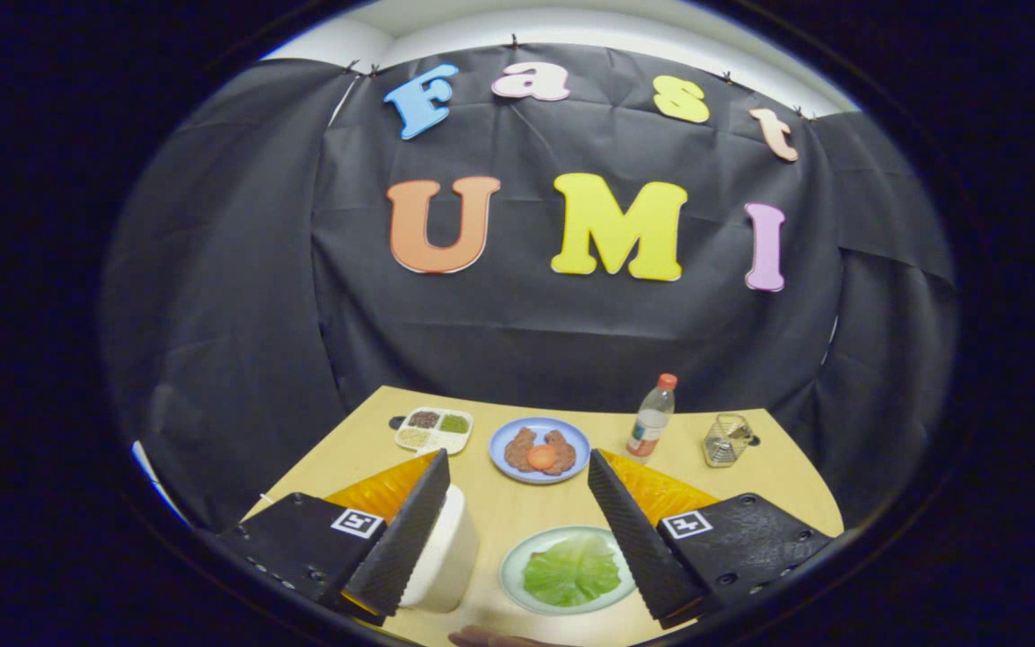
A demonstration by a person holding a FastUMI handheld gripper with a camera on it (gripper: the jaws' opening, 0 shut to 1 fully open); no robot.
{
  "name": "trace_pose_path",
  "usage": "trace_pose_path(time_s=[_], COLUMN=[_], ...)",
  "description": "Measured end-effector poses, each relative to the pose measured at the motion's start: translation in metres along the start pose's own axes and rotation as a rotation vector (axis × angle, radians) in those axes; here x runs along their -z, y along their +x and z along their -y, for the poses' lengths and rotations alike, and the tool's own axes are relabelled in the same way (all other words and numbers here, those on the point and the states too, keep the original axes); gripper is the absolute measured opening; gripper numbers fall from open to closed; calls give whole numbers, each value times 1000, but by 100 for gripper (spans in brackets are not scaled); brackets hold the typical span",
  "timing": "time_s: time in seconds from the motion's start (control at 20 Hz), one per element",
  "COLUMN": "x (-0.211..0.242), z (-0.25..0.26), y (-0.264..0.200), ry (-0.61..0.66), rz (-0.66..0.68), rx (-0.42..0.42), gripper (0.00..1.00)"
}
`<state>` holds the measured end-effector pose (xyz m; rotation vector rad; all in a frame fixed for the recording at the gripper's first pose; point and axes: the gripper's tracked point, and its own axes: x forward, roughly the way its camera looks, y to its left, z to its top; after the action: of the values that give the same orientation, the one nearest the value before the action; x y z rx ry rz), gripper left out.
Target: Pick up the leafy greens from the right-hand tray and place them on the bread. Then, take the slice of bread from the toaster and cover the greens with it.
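Lettuce leaf sits on pale plate, near side of desk, between our spread, empty jaws of gripper. Looks light, floppy, tears easy, so we'd pinch crinkled edge gently. White toaster-ish block left of it.

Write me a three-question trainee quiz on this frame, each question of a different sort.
1. True or false: the hand-held gripper is shut on the lettuce.
2. Which plate holds the lettuce? A) the blue plate B) the pale green plate C) the divided tray
3. Fill in: the bottle beyond the fingers has an ______ cap.

Key
1. False: the fingers are spread open, with the lettuce low between them, untouched.
2. B
3. orange
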<state>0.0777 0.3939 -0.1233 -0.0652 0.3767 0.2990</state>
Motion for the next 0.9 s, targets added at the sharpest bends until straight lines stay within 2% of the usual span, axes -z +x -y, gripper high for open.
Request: trace_pose_path(time_s=[0.25, 0.6, 0.8, 0.9], x=[35, 98, 114, 114], z=[-56, -84, -84, -78], y=[18, 50, 68, 72], ry=[-16, 11, 48, 72], rz=[-102, -329, -411, -420], rx=[-51, -52, -33, -3], gripper=[96, 94, 79, 63])
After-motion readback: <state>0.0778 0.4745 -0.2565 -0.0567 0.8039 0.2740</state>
